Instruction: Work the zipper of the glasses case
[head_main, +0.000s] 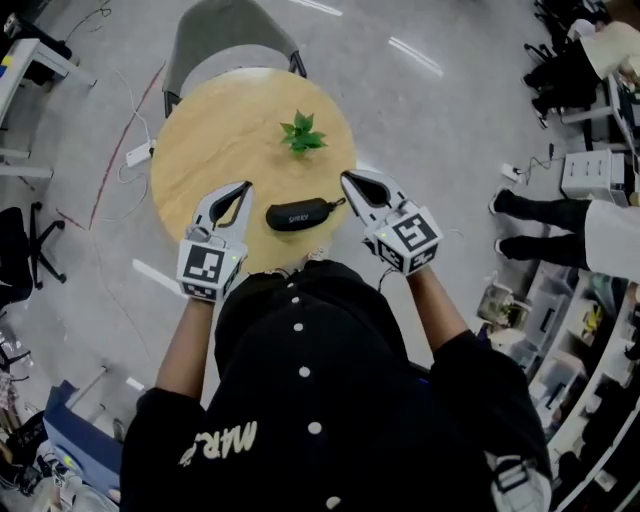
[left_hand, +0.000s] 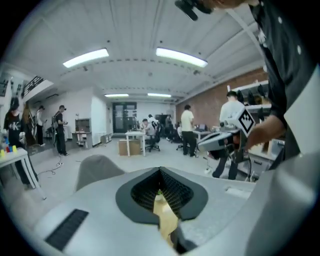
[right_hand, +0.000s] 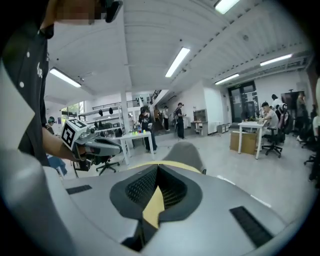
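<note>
A black glasses case (head_main: 297, 214) lies closed on the round wooden table (head_main: 200, 150), near its front edge, with its zipper pull (head_main: 340, 203) at the right end. My left gripper (head_main: 245, 186) hovers just left of the case, its tips touching and nothing between them. My right gripper (head_main: 345, 177) hangs just right of the case, also shut and empty. Neither touches the case. In the left gripper view my left gripper (left_hand: 160, 170) points level over the room. The right gripper view shows my right gripper (right_hand: 157, 167) doing the same. The case is hidden in both.
A small green plant (head_main: 302, 133) stands on the table behind the case. A grey chair (head_main: 230, 35) sits at the table's far side. A power strip (head_main: 138, 153) and cables lie on the floor at left. People's legs (head_main: 545, 212) and shelves fill the right.
</note>
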